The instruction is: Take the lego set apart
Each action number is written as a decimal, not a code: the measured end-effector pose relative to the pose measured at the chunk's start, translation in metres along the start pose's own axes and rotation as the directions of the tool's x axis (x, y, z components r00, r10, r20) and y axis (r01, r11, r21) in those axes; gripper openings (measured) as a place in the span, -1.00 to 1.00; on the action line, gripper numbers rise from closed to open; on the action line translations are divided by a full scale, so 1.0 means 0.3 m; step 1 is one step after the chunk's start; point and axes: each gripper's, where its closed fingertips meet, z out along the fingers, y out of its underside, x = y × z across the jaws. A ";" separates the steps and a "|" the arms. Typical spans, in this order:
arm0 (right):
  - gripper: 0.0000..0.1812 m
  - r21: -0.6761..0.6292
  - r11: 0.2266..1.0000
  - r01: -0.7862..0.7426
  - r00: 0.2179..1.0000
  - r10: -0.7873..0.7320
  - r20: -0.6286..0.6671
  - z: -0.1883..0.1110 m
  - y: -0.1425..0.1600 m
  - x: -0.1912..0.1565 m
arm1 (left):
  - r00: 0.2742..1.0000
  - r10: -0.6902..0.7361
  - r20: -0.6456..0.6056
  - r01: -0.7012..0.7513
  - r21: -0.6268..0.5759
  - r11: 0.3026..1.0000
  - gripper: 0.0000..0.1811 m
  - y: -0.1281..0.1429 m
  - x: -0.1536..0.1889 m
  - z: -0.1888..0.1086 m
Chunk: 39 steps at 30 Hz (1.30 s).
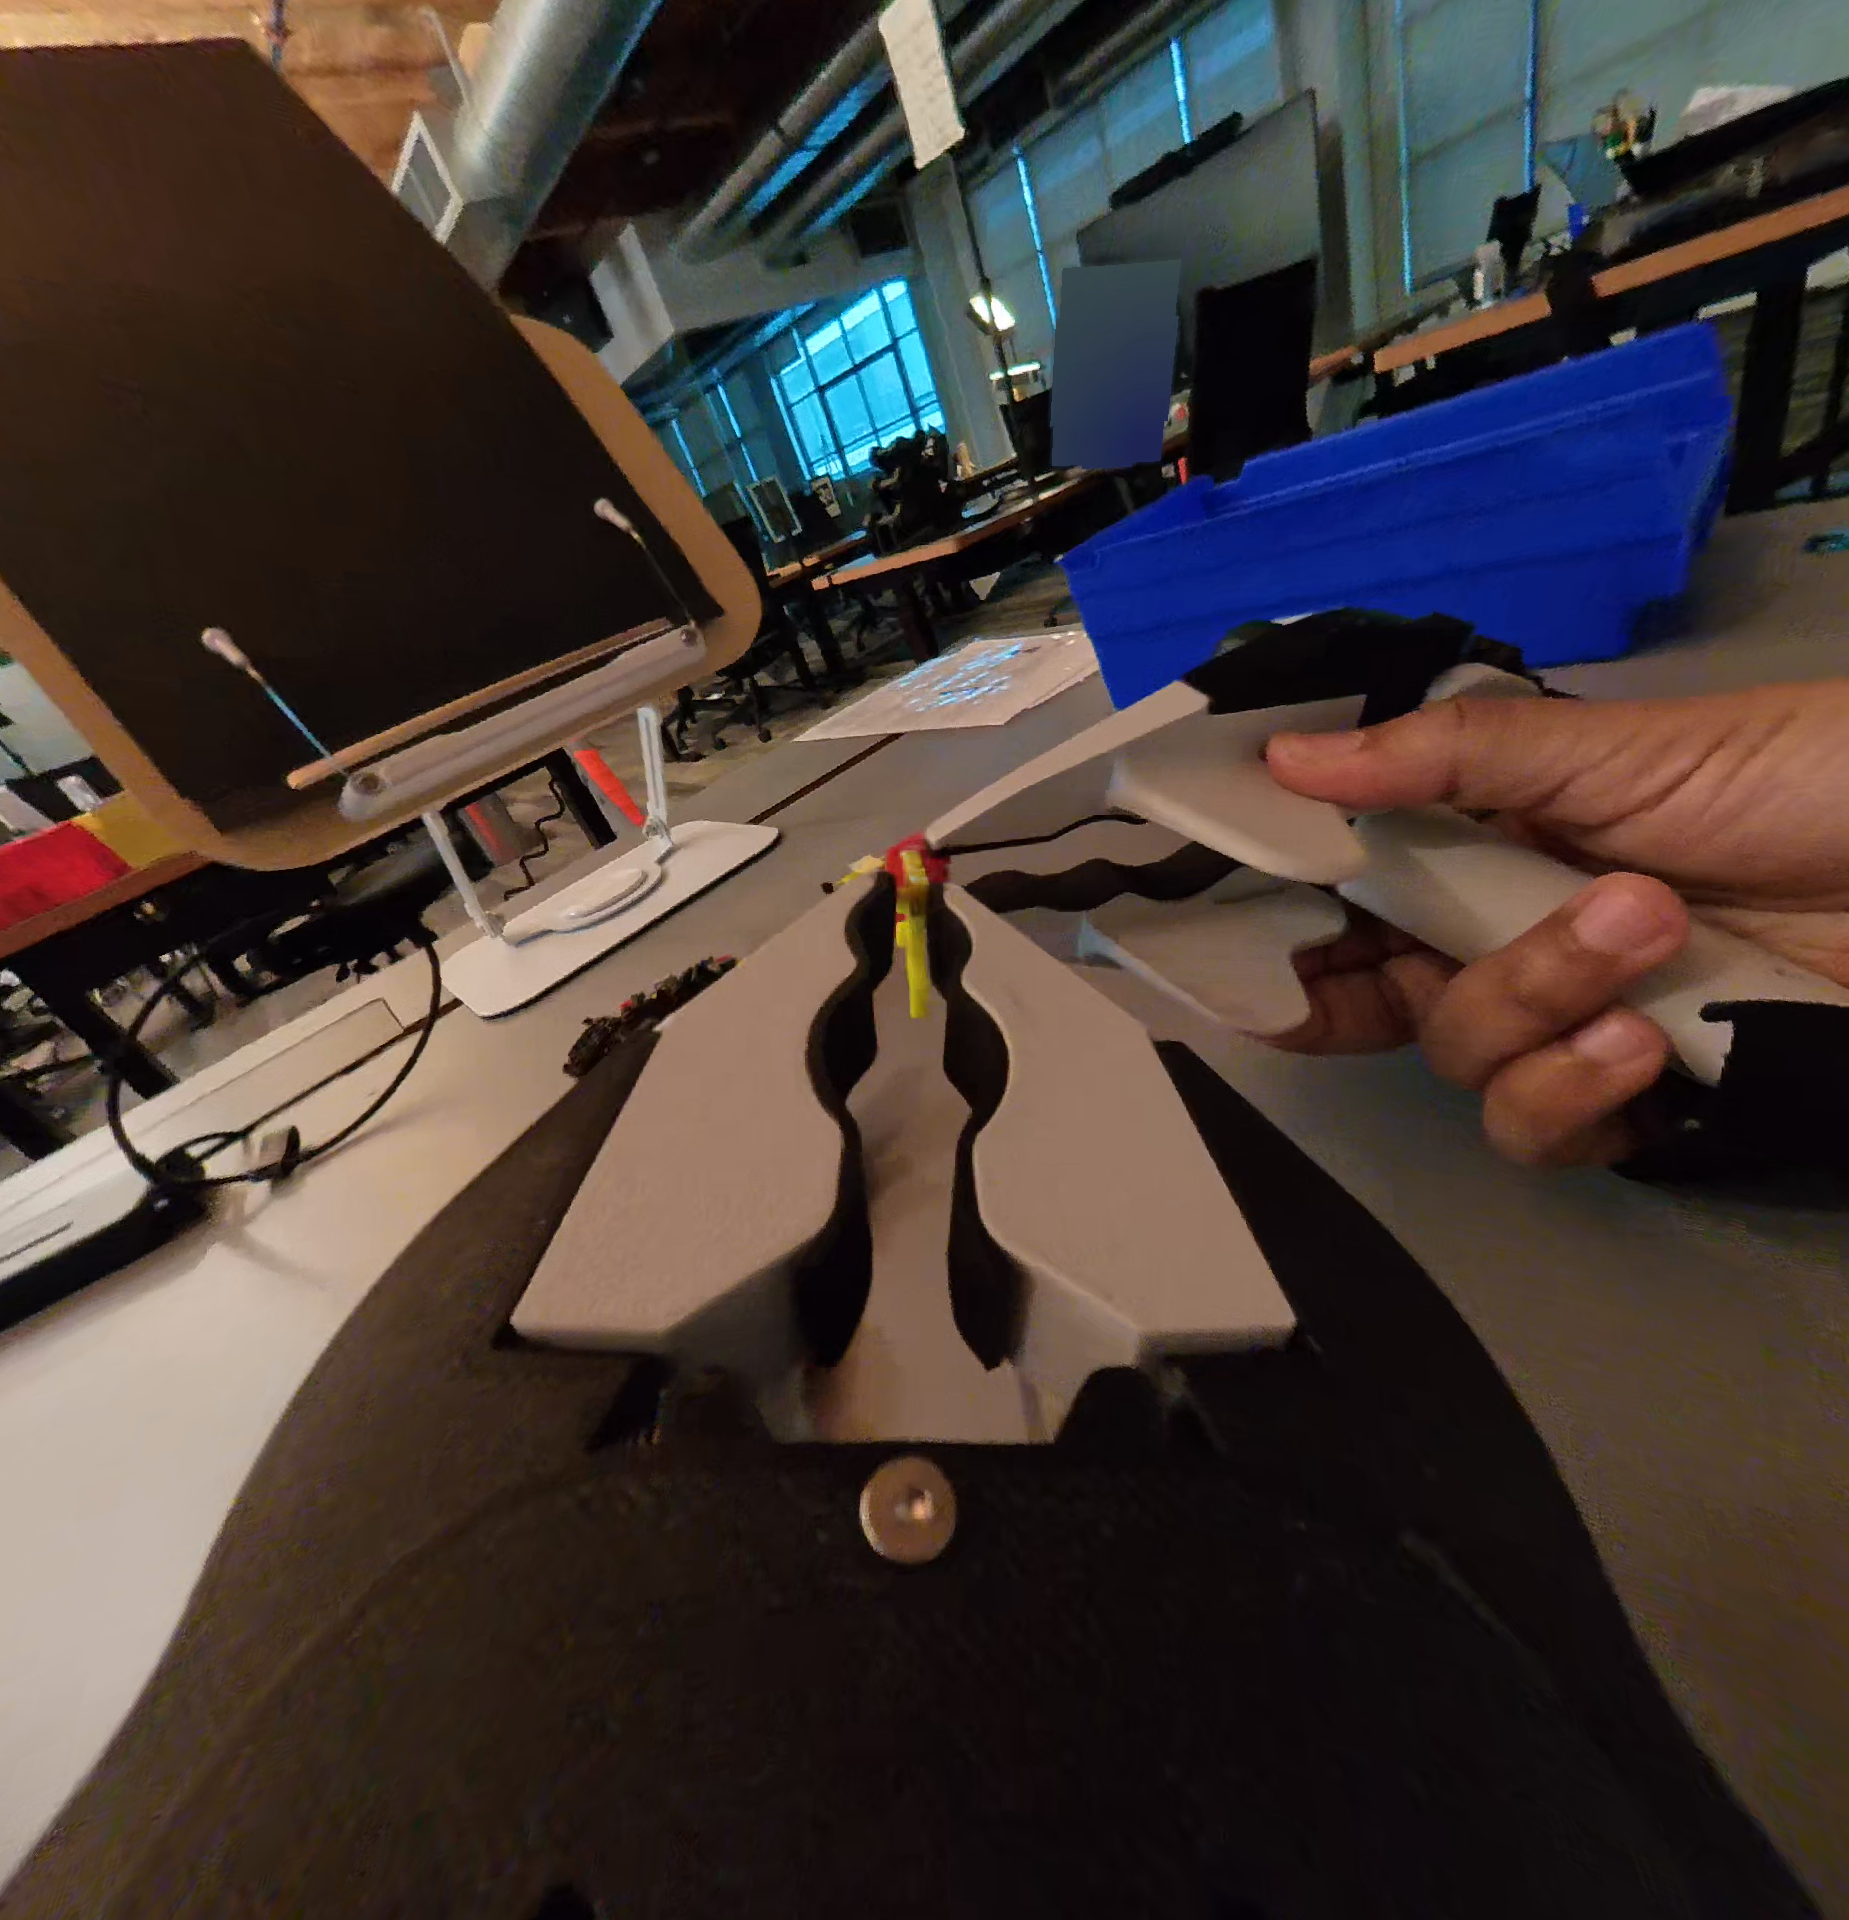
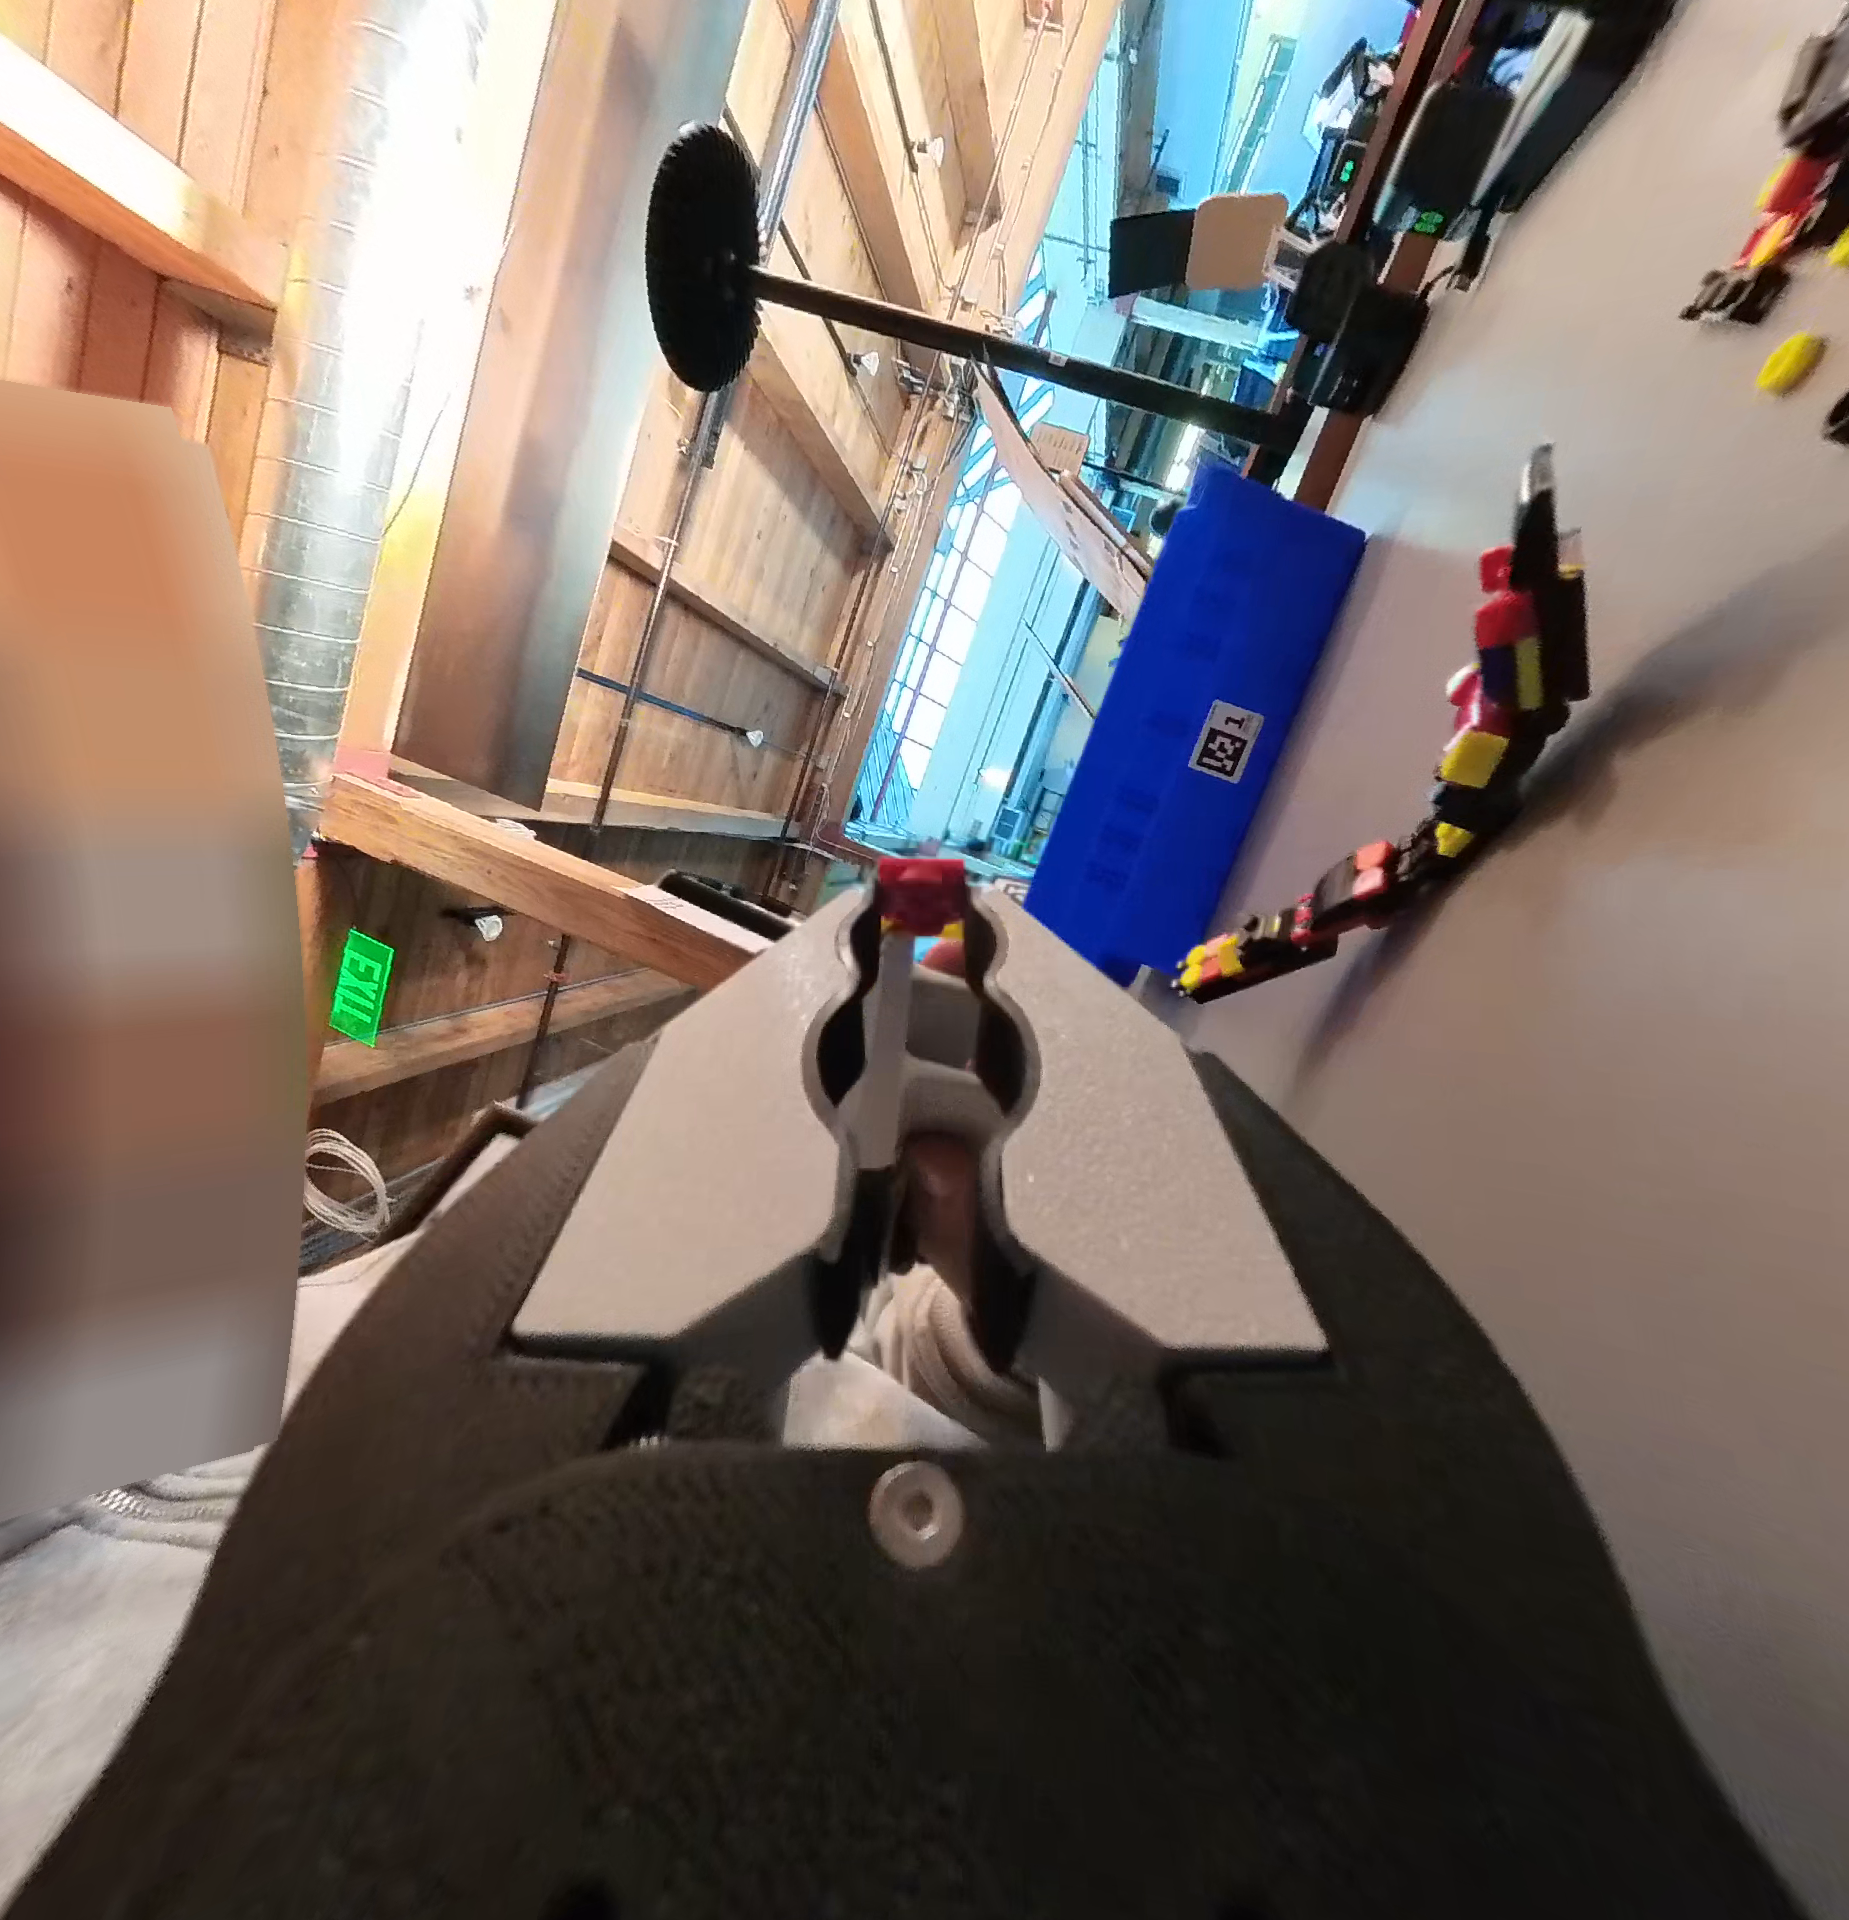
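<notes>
A small lego piece is held above the table between both grippers. Its yellow part (image 1: 912, 961) sits between the fingertips of my left gripper (image 1: 904, 899), which is shut on it. Its red part (image 1: 902, 860) is at the tip of my right gripper (image 1: 941, 840), which comes in from the right in a person's hand (image 1: 1585, 935). In the right wrist view my right gripper (image 2: 920, 920) is shut on the red part (image 2: 918, 891). The rest of the lego set (image 2: 1502, 717), black with red and yellow bricks, lies on the grey table (image 2: 1626, 1247).
A blue bin (image 1: 1419, 540) stands on the table behind the grippers and also shows in the right wrist view (image 2: 1180, 727). Loose yellow and black pieces (image 2: 1793, 358) lie farther off. A black board on a white stand (image 1: 276, 416) is at the left, beside a cable (image 1: 276, 1143). Less than 4 cm separates the two grippers' tips.
</notes>
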 end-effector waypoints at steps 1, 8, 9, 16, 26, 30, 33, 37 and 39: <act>-0.86 -0.007 1.000 0.006 1.000 -0.006 0.000 0.001 0.002 -0.003 | 1.000 -0.025 -0.008 0.025 0.007 1.000 -0.97 -0.002 -0.005 -0.001; -0.86 -0.050 0.998 -0.026 0.999 0.027 0.020 -0.001 0.012 -0.002 | 0.995 -0.084 -0.054 0.085 0.020 0.996 -0.97 -0.005 -0.002 -0.007; -0.86 -0.065 0.998 -0.028 0.999 0.029 0.021 0.000 0.014 -0.002 | 0.993 -0.100 -0.062 0.102 0.022 0.995 -0.97 -0.006 -0.004 -0.008; -0.71 -0.089 0.995 0.043 0.999 -0.043 0.000 -0.017 -0.010 -0.003 | 0.984 -0.168 -0.066 0.170 0.034 0.985 -0.97 -0.011 -0.027 -0.013; -0.73 -0.143 0.989 0.020 0.999 -0.016 0.028 0.000 0.033 -0.009 | 0.988 -0.104 -0.118 0.110 0.046 0.993 -0.97 -0.017 0.013 -0.016; -0.83 -0.168 0.986 0.009 0.999 -0.004 0.035 -0.003 0.036 -0.017 | 0.989 -0.083 -0.124 0.090 0.050 0.995 -0.97 -0.018 0.021 -0.017; -0.83 -0.198 0.980 0.016 1.000 -0.012 0.020 -0.004 0.039 -0.018 | 0.990 -0.076 -0.116 0.082 0.050 0.995 -0.97 -0.018 0.021 -0.017; -0.83 -0.210 0.978 0.003 0.999 0.004 0.035 -0.005 0.045 -0.026 | 0.992 -0.053 -0.115 0.062 0.076 0.995 -0.97 -0.025 0.025 -0.020; -0.83 -0.235 0.972 -0.011 0.999 0.023 0.046 -0.005 0.055 -0.029 | 0.989 -0.040 -0.143 0.054 0.094 0.994 -0.89 -0.029 0.031 -0.025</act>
